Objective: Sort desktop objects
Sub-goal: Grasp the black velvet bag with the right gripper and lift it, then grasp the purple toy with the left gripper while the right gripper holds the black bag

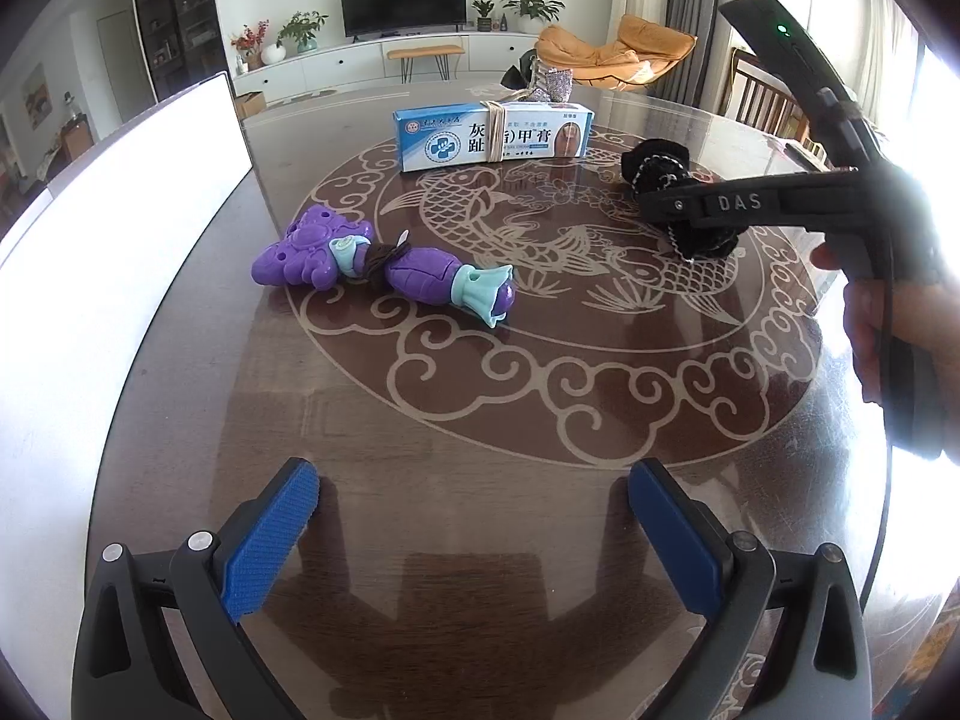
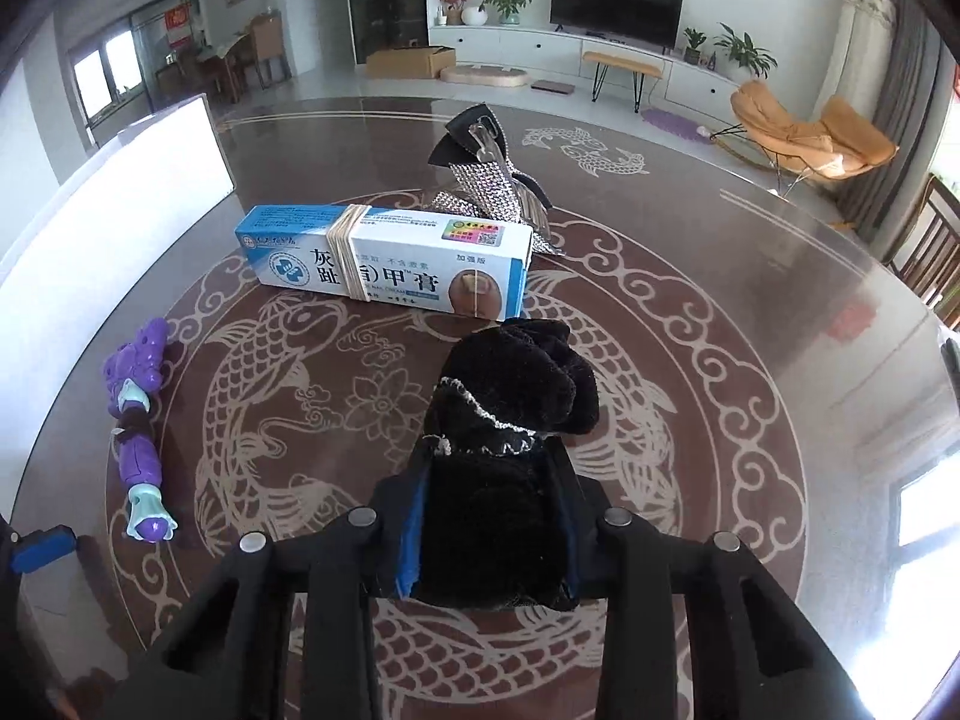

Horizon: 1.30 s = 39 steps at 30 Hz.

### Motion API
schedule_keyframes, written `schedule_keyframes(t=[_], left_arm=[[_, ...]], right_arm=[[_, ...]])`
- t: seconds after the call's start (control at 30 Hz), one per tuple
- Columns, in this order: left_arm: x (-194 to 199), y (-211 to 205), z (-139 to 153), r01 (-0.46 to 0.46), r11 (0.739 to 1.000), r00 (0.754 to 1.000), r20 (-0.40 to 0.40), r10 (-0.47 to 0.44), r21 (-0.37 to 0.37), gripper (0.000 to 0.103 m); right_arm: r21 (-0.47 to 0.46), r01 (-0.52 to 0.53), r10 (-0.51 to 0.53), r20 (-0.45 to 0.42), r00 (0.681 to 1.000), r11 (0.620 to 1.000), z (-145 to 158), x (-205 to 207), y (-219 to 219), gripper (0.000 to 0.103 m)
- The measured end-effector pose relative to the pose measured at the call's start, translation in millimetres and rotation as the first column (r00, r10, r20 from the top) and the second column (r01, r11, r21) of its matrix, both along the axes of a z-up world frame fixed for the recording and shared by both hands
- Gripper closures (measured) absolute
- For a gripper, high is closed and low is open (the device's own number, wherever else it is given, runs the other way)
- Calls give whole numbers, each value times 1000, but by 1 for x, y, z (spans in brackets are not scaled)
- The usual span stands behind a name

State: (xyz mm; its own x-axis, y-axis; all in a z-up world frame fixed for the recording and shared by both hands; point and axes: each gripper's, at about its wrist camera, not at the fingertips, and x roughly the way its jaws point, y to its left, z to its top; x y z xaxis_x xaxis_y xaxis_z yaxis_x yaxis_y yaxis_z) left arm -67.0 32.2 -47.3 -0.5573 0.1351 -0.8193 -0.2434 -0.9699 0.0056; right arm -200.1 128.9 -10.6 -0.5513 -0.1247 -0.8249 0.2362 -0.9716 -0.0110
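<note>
My right gripper (image 2: 492, 468) is shut on a black velvet scrunchie (image 2: 510, 420) with a silver chain trim, over the middle of the table. In the left wrist view the right gripper (image 1: 654, 207) shows at the right with the scrunchie (image 1: 660, 165) between its fingers. My left gripper (image 1: 474, 510) is open and empty above the near part of the table. A purple and teal toy (image 1: 384, 267) lies on the table's left part; it also shows in the right wrist view (image 2: 139, 420). A blue and white cream box (image 1: 492, 135) with rubber bands lies further back, as the right wrist view (image 2: 390, 261) also shows.
A sparkly silver and black hair clip (image 2: 489, 180) lies behind the box. A white board (image 1: 120, 228) stands along the table's left edge. The round brown table (image 1: 480, 396) has a fish pattern under glass. Wooden chairs (image 2: 936, 252) stand at the right.
</note>
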Motion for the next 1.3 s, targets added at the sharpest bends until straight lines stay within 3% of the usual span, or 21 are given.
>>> schedule_keyframes(t=[0.3,0.37,0.43,0.47,0.63,1.3], left_arm=[[1,0,-1,0,1000,1000,0,0,0,0],[1,0,-1,0,1000,1000,0,0,-1,0],[1,0,0,0,1000,1000,0,0,0,0],[1,0,-1,0,1000,1000,0,0,0,0],[1,0,-1,0,1000,1000,0,0,0,0],[4,-1,-2,13,1000,1000,10,-13,-1,0]], right_arm=[[1,52,-52,-29,998,999,4,129,61,66],[1,88,-88,-44,995,996,5,148,70,55],[-1,125,-125,-39,991,992,1,156,76,12],[-9,138,-138,-29,990,990,-2,155,79,7],[-7,164,-164,-13,986,986,-6,148,83,0],[-9,159,-159,-15,987,987,-8,149,83,0]])
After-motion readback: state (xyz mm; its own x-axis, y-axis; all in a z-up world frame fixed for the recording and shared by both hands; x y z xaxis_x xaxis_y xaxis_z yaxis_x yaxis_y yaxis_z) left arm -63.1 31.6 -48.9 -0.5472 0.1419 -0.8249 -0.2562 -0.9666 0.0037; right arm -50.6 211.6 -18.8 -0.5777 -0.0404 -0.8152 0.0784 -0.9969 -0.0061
